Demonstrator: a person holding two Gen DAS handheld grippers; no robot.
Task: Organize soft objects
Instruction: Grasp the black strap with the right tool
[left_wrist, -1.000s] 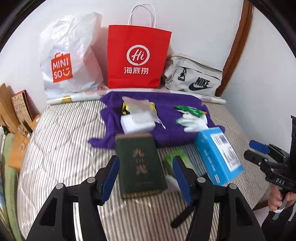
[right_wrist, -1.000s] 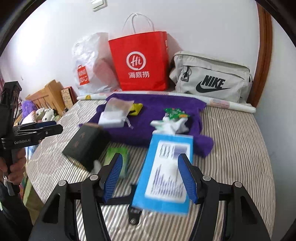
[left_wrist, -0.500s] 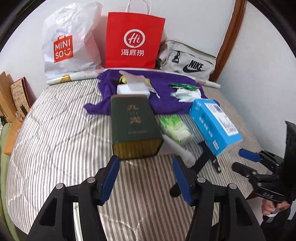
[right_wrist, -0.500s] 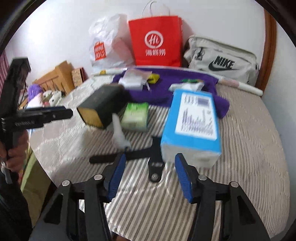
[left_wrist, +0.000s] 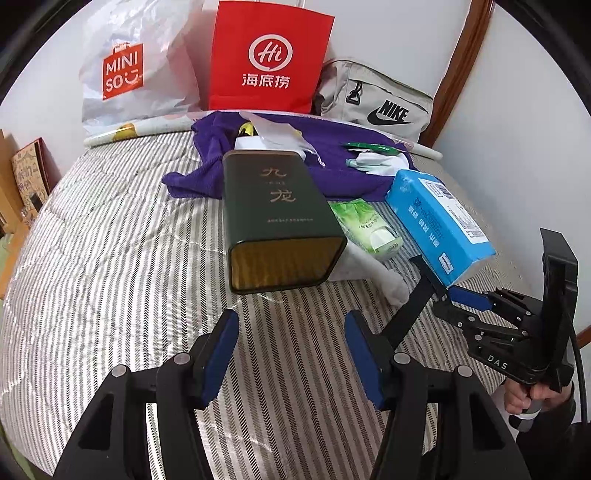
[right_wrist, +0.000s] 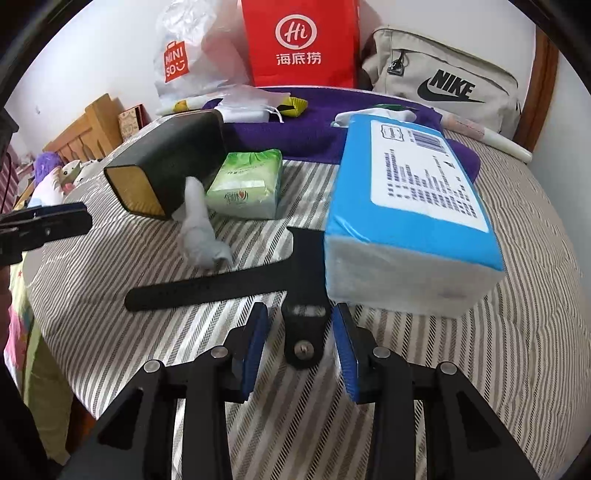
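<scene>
Surveying the striped bed (left_wrist: 110, 229), you find little sorted so far, judging by how things lie. Item: purple towel (left_wrist: 332, 173), spread unfolded along the bed's far edge, with a clear plastic pouch (left_wrist: 273, 133), a yellow packet (right_wrist: 295, 105) and a white-and-green wrapper (left_wrist: 373, 157) lying on it. Item: dark green tin (left_wrist: 277, 214), on its side near the bed's middle, its gold end toward you. Item: green tissue pack (right_wrist: 247, 182), just beside the tin, apart from the towel. Item: blue tissue pack (right_wrist: 410, 195), toward the bed's right edge, one end resting over a black tripod mount (right_wrist: 303, 295). Item: crumpled white tissue (right_wrist: 199, 229), touching the tin's near end. Item: your left gripper (left_wrist: 290, 347), fingers apart, holding nothing, hovering near the tin. Item: your right gripper (right_wrist: 299, 345), fingers apart on either side of the tripod mount's foot, not closed on it. Bags against the wall at the far edge: MINISO bag (left_wrist: 125, 70), red paper bag (left_wrist: 267, 59), Nike bag (left_wrist: 376, 103). Remaining, by my estimate: gathering the tissue packs, loose tissue and towel into one place; almost the whole job.
</scene>
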